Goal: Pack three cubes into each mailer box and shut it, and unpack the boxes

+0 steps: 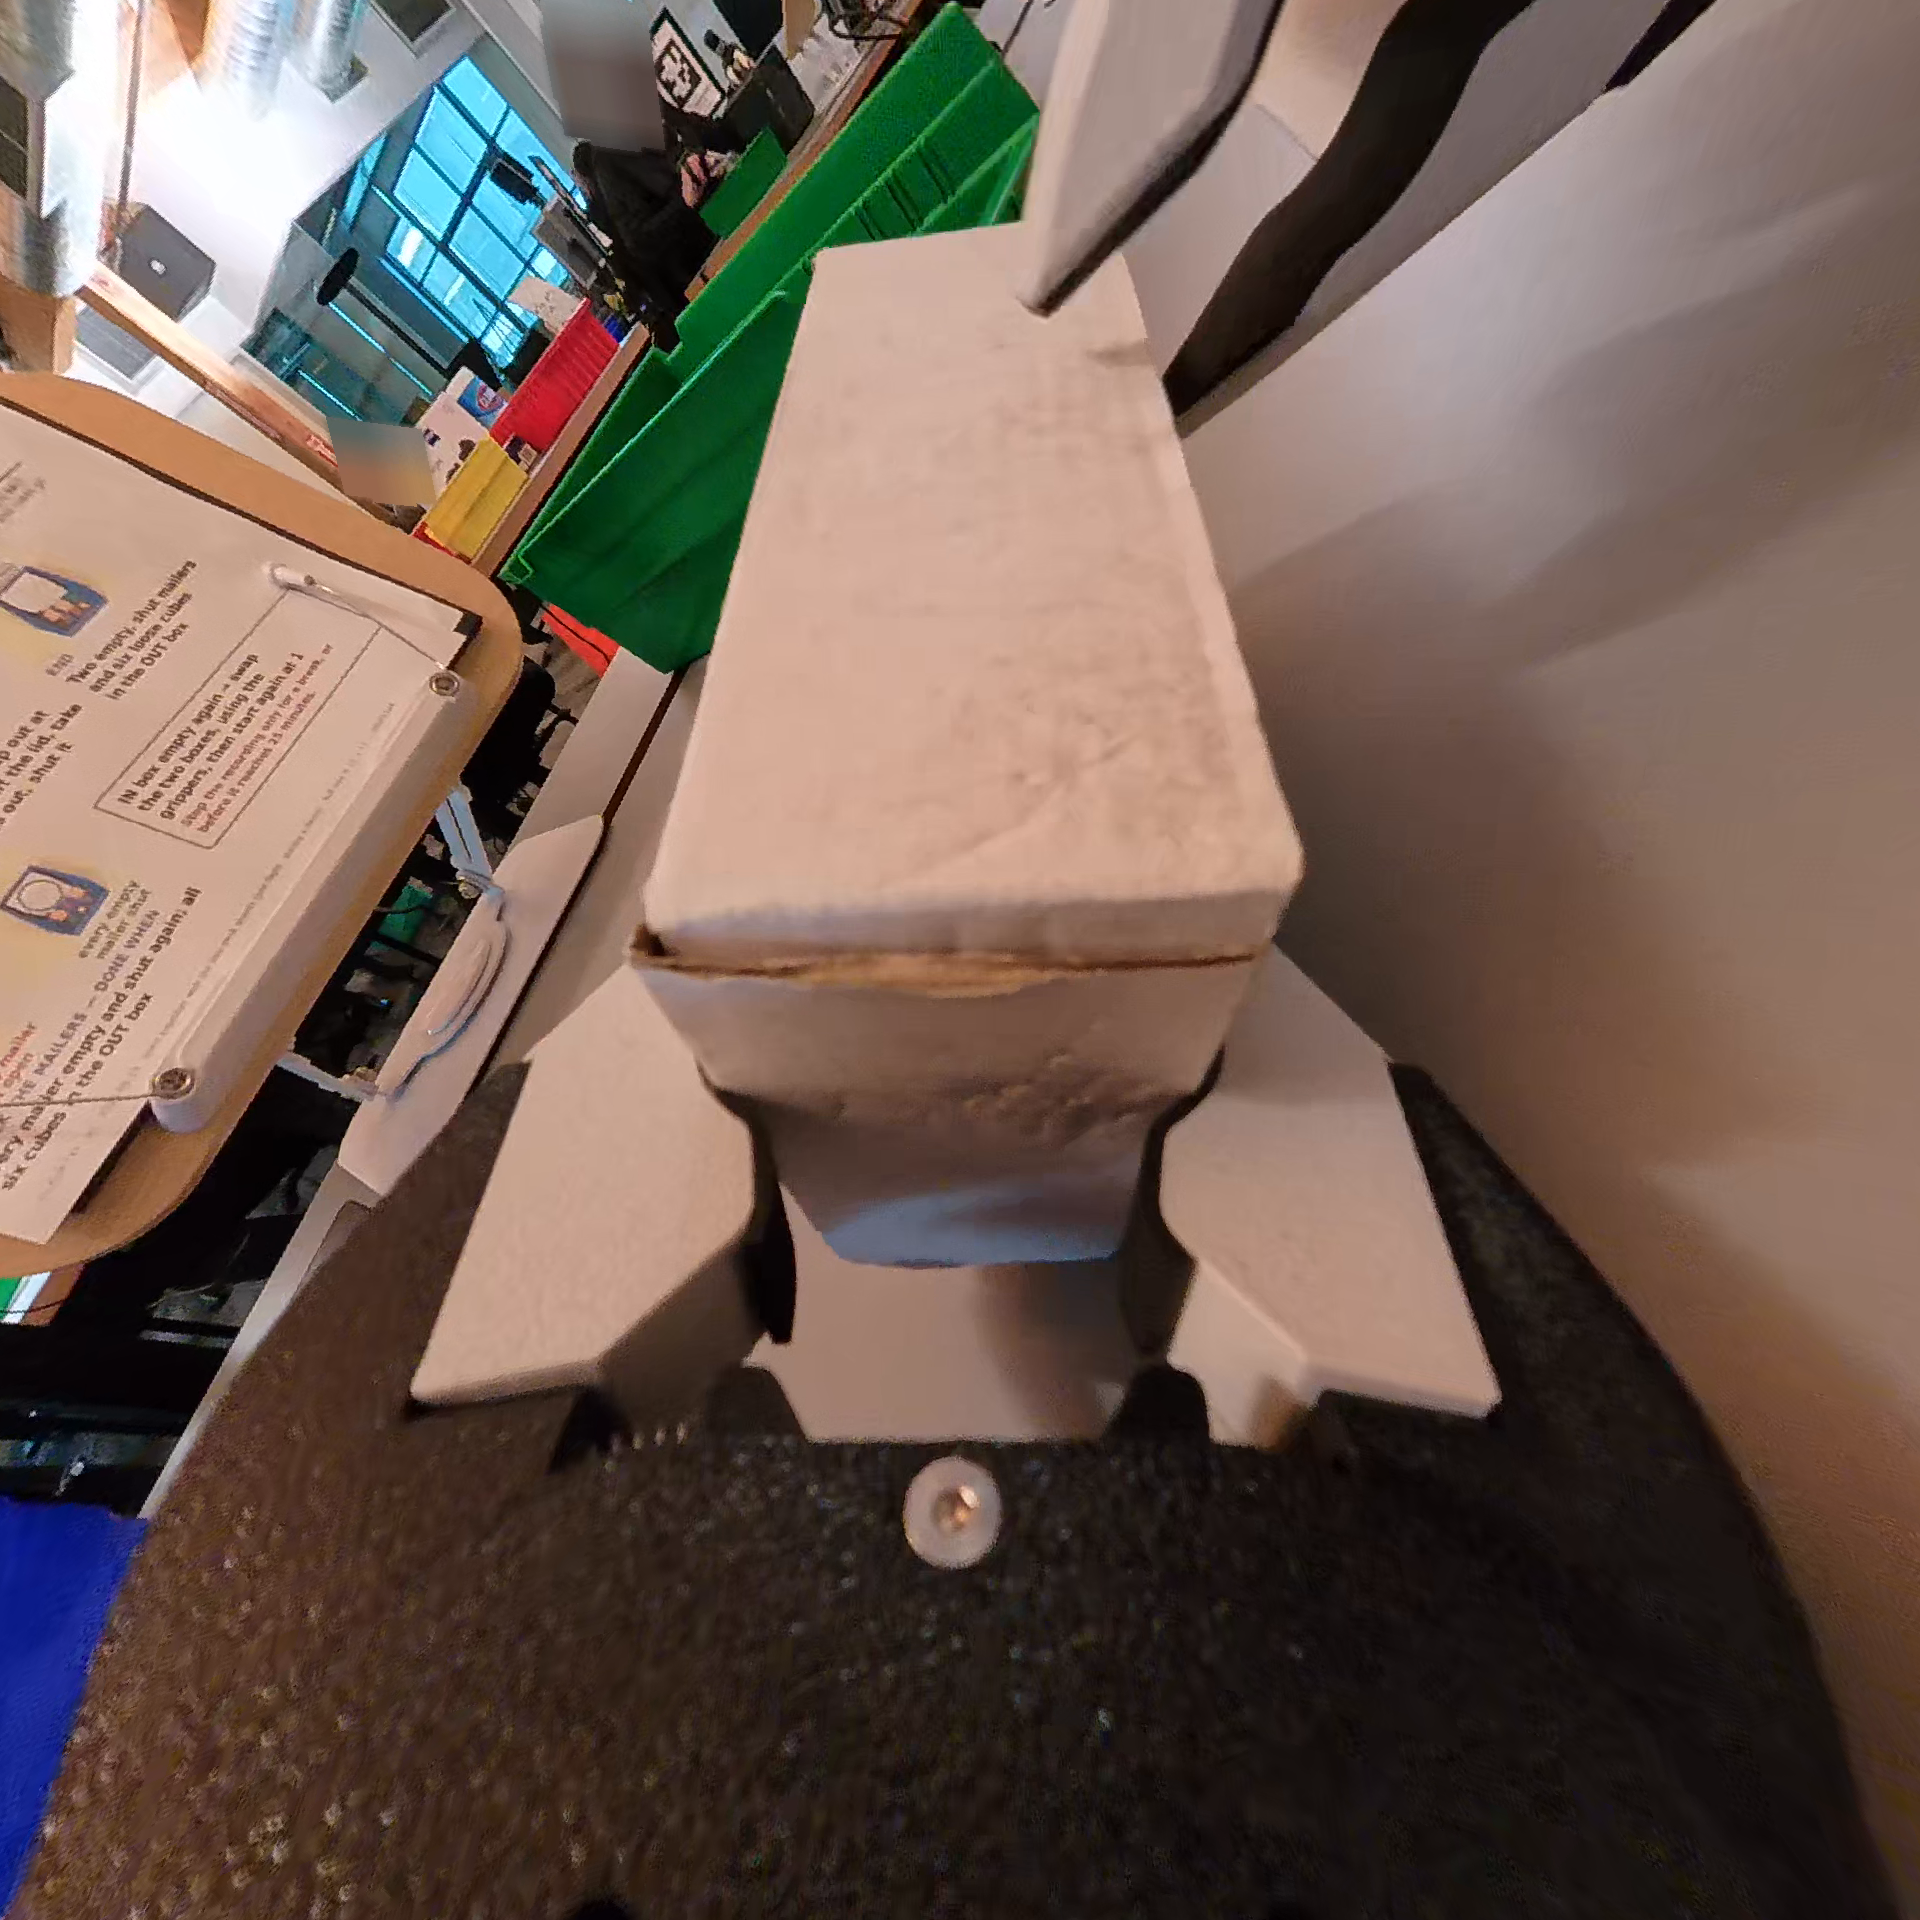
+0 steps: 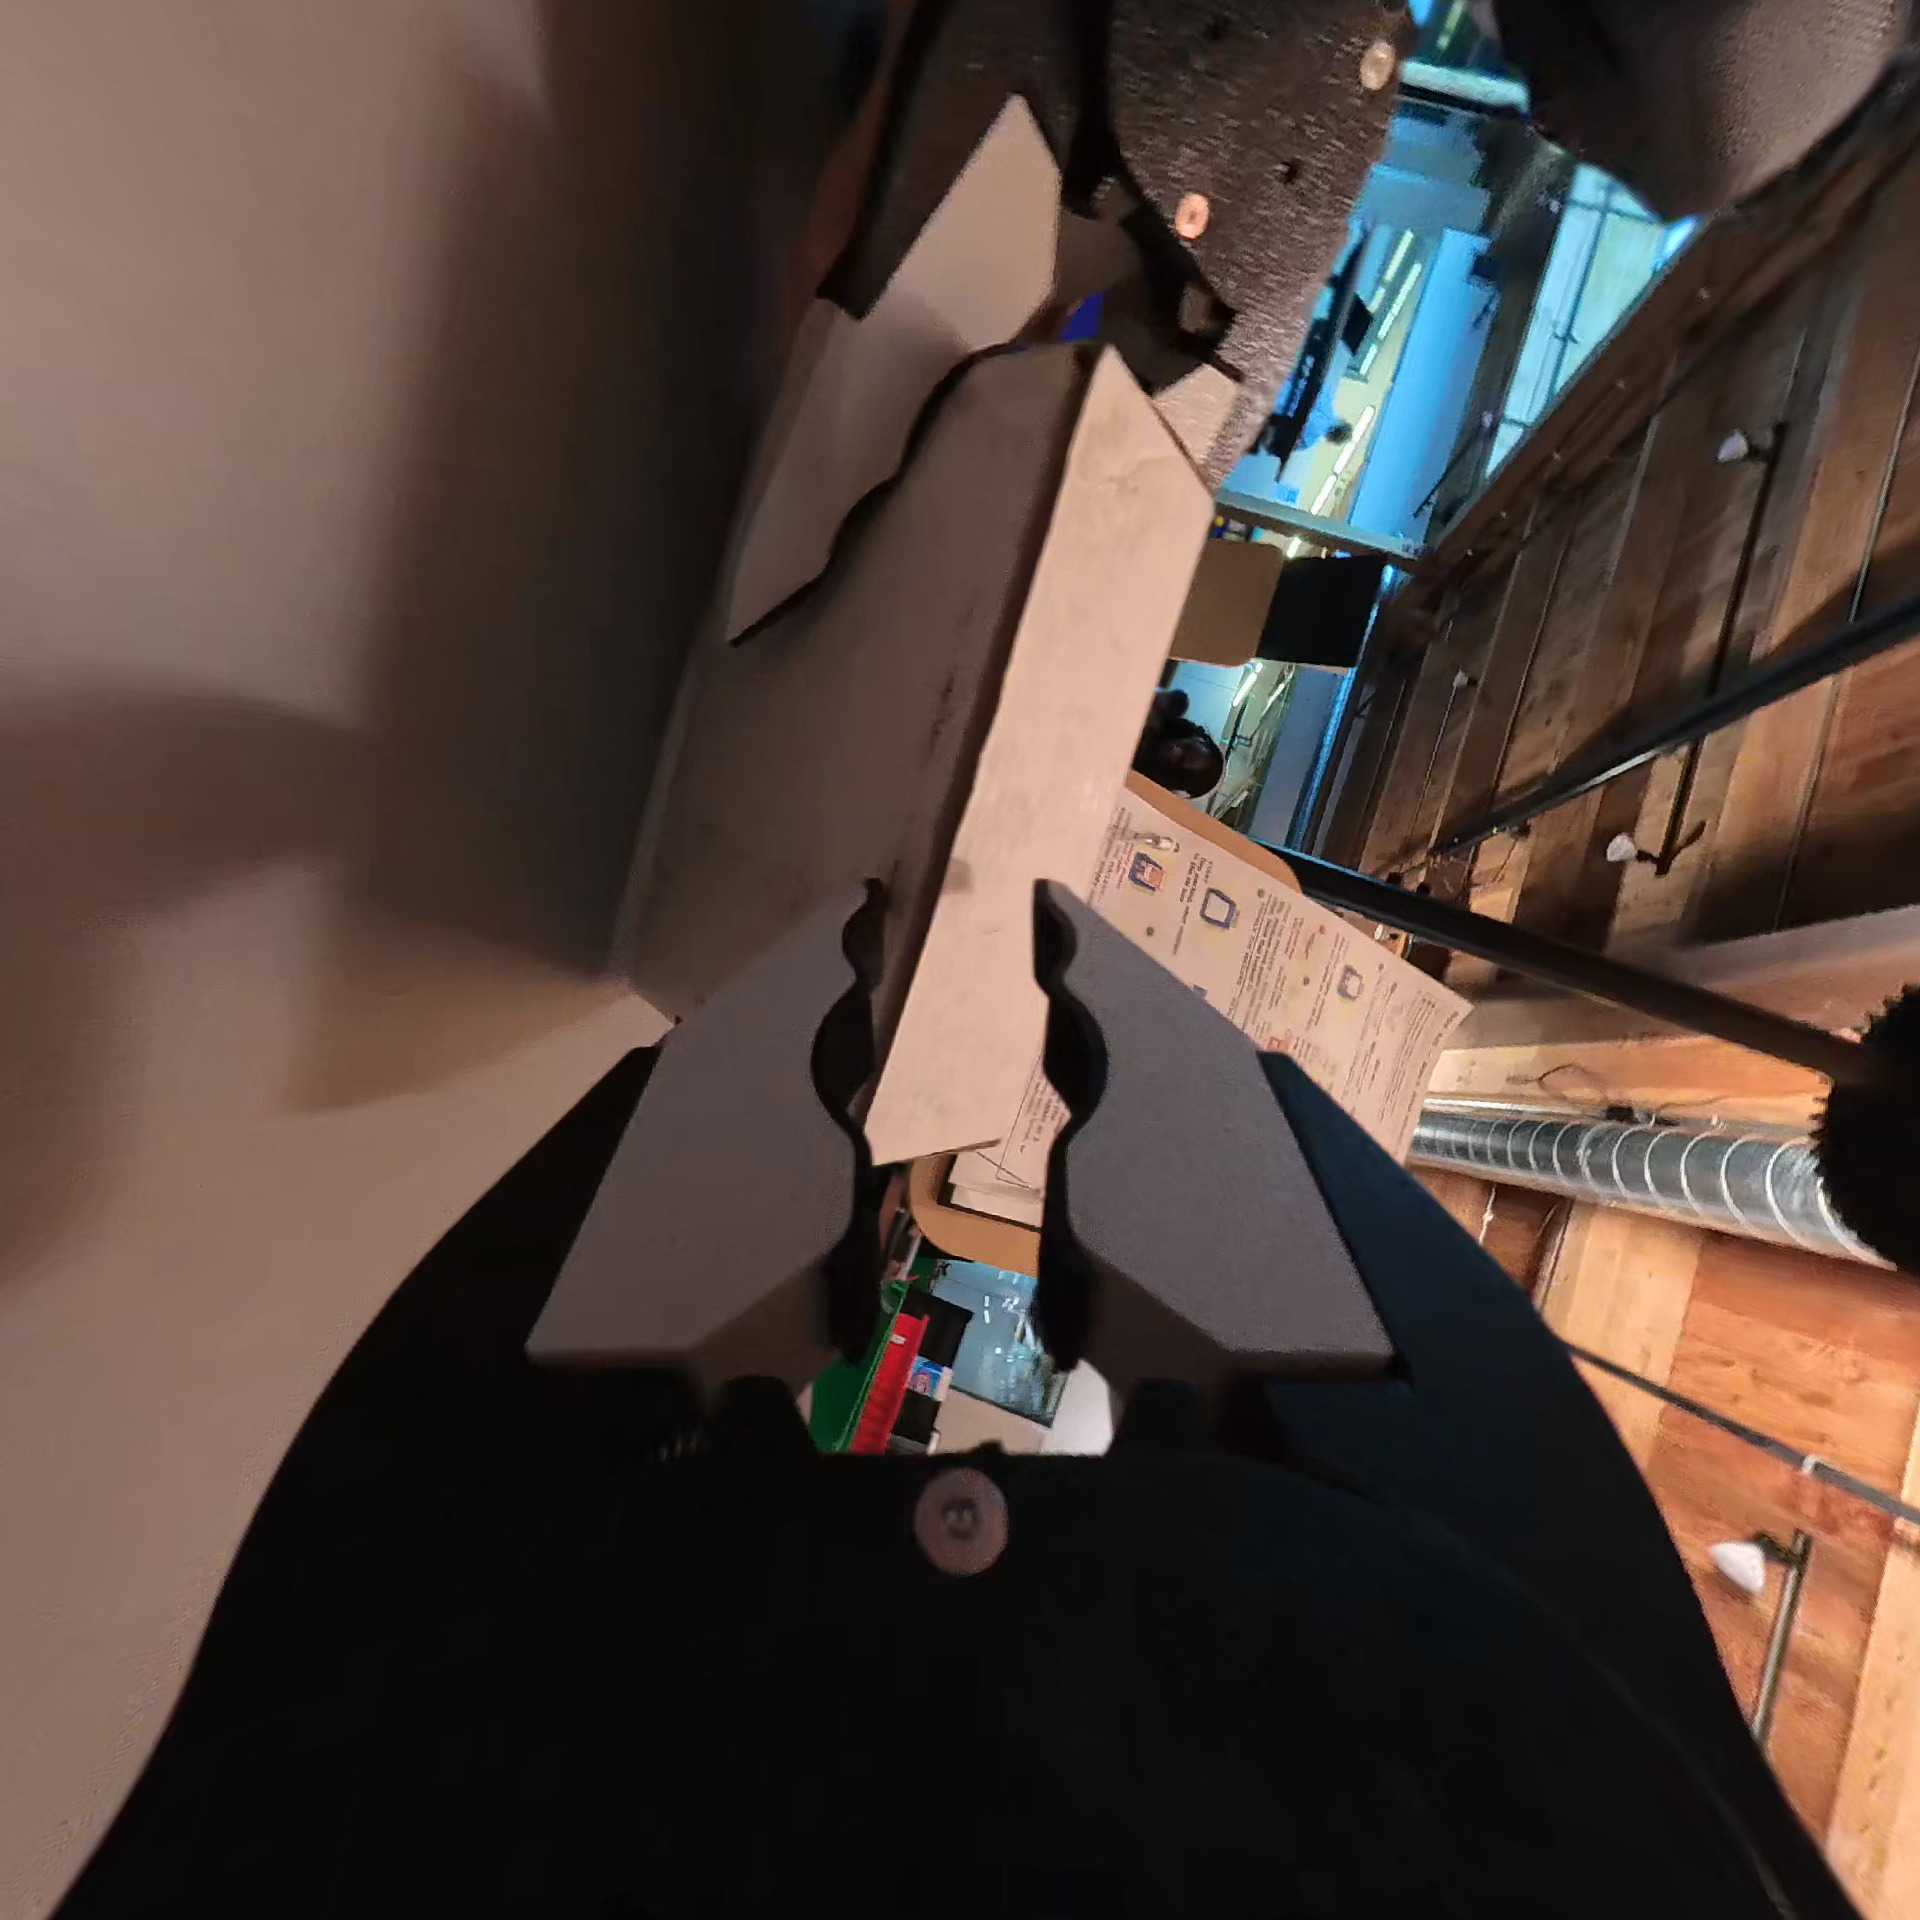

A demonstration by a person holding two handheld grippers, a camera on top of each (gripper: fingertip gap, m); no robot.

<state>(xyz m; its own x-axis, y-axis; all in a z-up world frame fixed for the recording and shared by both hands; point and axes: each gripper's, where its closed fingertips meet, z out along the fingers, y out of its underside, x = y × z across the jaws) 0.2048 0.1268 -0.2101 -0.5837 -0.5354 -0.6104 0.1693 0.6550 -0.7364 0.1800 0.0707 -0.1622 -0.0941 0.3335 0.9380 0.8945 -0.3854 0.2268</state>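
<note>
- The left gripper (image 1: pixel 961 1174) is clamped on the near end of a white mailer box (image 1: pixel 966 623), its two white fingers (image 1: pixel 592 1226) pressed against the box's opposite sides.
- The box is shut: the lid seam runs across the near end face, a thin line of brown cardboard showing along it.
- In the left wrist view the box's long axis runs straight away from the camera, in line with the fingers, the far end pointing toward green bins (image 1: pixel 790 364).
- A white finger of the other gripper (image 1: pixel 1117 145) touches the box's far end from above.
- A wall (image 1: pixel 1558 727) lies just beside the box on one side; an instruction sheet (image 1: pixel 177 790) on a wooden board lies on the other.
- In the right wrist view the right gripper (image 2: pixel 951 925) has its jaws parted a moderate way, straddling one end corner of the box (image 2: pixel 1039 748).
- Whether its fingers press the cardboard I cannot tell.
- From there the box stretches away toward the left gripper (image 2: pixel 1174 343) at its far end.
</note>
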